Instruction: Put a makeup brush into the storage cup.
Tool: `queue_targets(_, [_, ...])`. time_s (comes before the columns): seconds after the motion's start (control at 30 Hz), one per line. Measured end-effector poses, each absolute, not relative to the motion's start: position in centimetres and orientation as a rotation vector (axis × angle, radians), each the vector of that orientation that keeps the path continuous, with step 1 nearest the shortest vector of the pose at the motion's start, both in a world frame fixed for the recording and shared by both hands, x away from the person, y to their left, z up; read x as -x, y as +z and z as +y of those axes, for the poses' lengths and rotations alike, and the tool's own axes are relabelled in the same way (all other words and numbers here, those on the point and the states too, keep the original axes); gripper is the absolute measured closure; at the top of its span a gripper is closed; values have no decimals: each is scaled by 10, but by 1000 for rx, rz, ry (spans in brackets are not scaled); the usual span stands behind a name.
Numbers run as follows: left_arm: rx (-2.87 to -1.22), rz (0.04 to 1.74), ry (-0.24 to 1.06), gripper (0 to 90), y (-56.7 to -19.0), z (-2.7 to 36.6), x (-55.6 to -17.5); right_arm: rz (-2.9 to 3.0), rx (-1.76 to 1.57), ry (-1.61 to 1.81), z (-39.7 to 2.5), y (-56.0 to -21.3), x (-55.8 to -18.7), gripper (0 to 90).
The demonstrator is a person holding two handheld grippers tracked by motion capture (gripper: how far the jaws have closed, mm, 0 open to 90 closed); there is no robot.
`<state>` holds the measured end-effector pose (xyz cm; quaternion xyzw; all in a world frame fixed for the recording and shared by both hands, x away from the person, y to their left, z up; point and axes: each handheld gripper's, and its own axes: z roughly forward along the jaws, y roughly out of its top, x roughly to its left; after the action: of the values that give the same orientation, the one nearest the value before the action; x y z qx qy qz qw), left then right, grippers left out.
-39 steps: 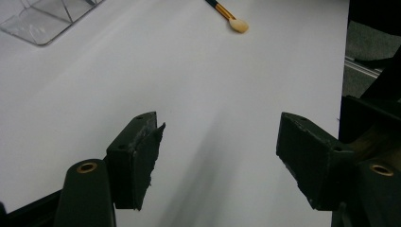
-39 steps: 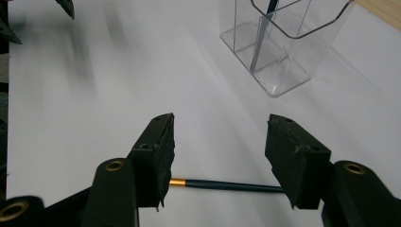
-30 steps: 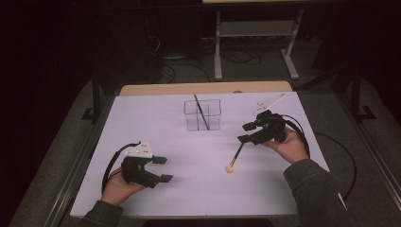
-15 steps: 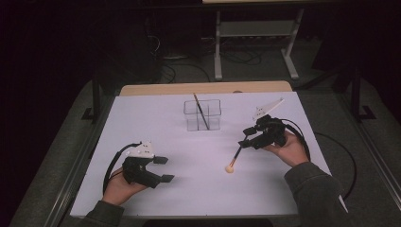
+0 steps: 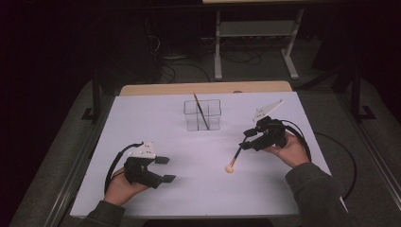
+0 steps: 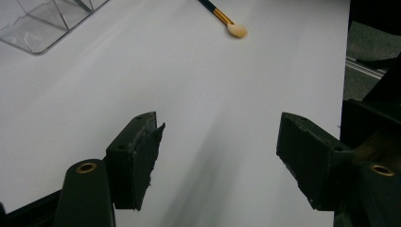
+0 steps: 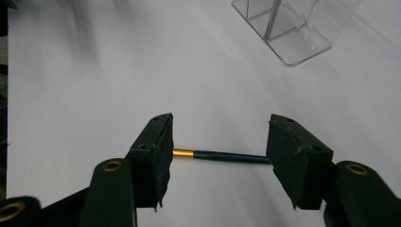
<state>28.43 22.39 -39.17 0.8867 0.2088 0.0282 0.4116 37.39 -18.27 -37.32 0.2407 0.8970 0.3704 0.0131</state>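
Observation:
A makeup brush (image 5: 235, 159) with a dark handle, gold ferrule and pale tip lies on the white table sheet (image 5: 156, 127). My right gripper (image 5: 245, 140) is open and hovers low over the handle's upper end. In the right gripper view the handle (image 7: 222, 156) runs across the gap from one jaw to the other, and the right gripper (image 7: 220, 127) holds nothing. My left gripper (image 5: 166, 169) rests open at the front left, well apart from the brush. In the left gripper view the open left gripper (image 6: 220, 127) faces the brush tip (image 6: 236, 30) farther off.
A clear two-compartment holder (image 5: 202, 114) stands at the middle back of the sheet with a dark brush (image 5: 200, 109) leaning inside it. The holder also shows in both gripper views (image 6: 42, 23) (image 7: 293, 28). A wooden table edge (image 5: 203, 88) lies behind it.
My right gripper has shifted slightly down and toward the person, closer onto the brush handle. The brush and the left gripper have stayed where they were.

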Motion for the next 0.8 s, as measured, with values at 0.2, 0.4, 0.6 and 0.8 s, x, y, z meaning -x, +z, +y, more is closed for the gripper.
queue_targets(0.2, [-2225,528,74,296,-392,220,-285,2797,-739,1159,-182,-373,-372,403])
queue_targets(0.4, [-2223,523,82,297,-391,213,-286,2784,-724,1171,-184,-374,-367,401])
queue_targets(0.6, [-2231,517,86,297,-388,206,-289,2771,-723,1190,-188,-375,-358,392])
queue_targets(0.8, [-2239,512,83,295,-385,198,-292,2752,-723,1216,-192,-375,-349,389])
